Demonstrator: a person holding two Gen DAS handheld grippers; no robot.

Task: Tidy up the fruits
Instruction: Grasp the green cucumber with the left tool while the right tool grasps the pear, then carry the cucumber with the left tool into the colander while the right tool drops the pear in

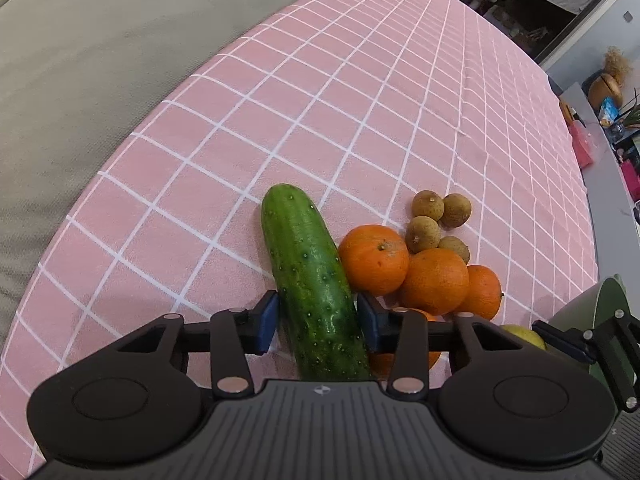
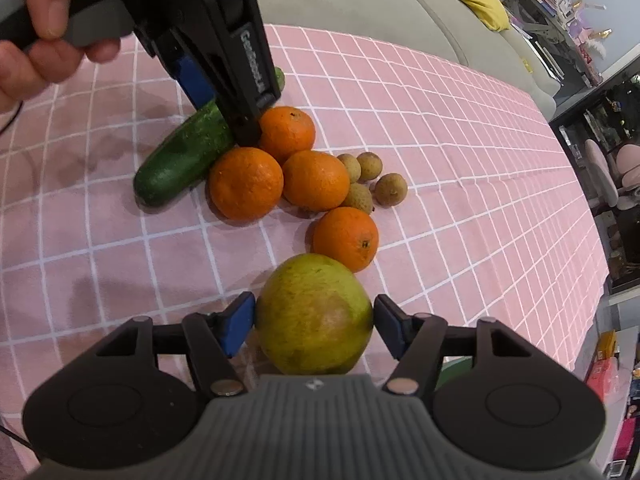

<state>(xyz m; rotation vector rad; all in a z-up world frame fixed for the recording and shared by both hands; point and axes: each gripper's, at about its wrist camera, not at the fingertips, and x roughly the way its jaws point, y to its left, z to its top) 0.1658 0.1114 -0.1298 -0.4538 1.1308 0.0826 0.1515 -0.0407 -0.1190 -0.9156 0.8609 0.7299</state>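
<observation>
Cucumber (image 1: pixel 316 280) sat between the left gripper (image 1: pixel 318 322) pads, apparently clamped for removal from the adjacent oranges (image 1: pixel 374 258). Right gripper (image 2: pixel 314 320) gripped a green mango (image 2: pixel 314 314), likely to separate it.

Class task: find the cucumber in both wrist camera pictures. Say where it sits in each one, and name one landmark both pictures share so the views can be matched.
Left wrist view: the cucumber runs up the lower centre, between the left gripper fingers.
Right wrist view: the cucumber lies upper left, partly hidden by the left gripper.
Shared landmark: the orange touching its side.
</observation>
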